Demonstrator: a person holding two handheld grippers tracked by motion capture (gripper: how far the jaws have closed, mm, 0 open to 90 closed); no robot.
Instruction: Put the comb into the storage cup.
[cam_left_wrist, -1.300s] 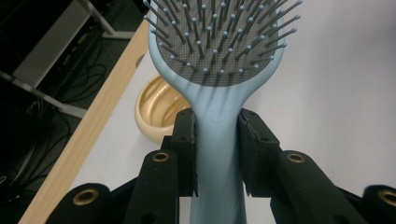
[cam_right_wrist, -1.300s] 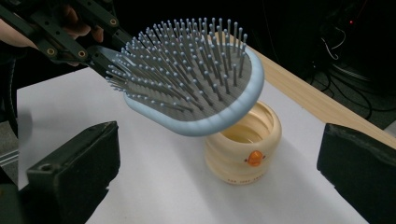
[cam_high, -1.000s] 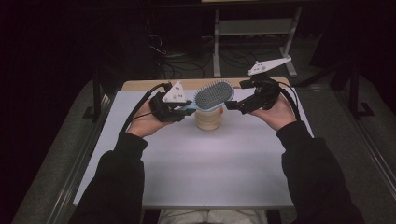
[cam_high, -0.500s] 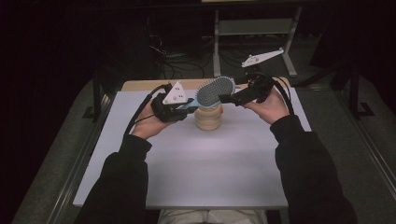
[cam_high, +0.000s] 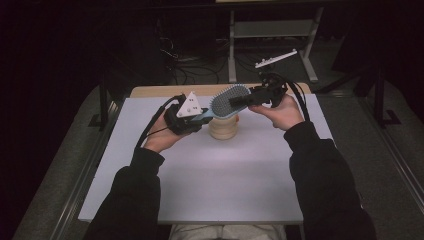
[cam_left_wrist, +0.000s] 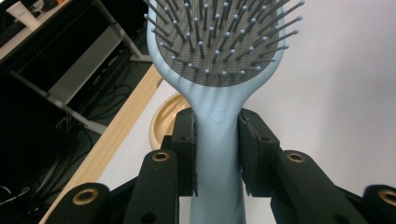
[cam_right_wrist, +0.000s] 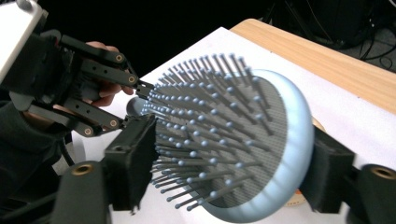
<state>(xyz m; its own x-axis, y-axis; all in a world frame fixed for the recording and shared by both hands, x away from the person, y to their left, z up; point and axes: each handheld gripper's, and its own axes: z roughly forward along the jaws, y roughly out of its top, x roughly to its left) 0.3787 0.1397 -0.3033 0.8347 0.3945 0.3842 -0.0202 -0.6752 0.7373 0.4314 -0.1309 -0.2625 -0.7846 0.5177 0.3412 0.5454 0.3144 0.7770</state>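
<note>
The right claw (cam_high: 239, 100), which a second ago hangs open to the right of the pale blue oval hairbrush with its grey bristle pad (cam_high: 229, 100) and clear of it, now reaches the brush head. Its jaws have just been closing, and the head now sits between them: in the right gripper view one black pad (cam_right_wrist: 133, 158) stands at the bristle tips and the other behind the blue back of the head. The right hand (cam_high: 281, 111) has shifted leftward toward the brush. The brush head, lying nearly level over the round wooden pot (cam_high: 223, 128) before, is now tipped up on its far right side.
</note>
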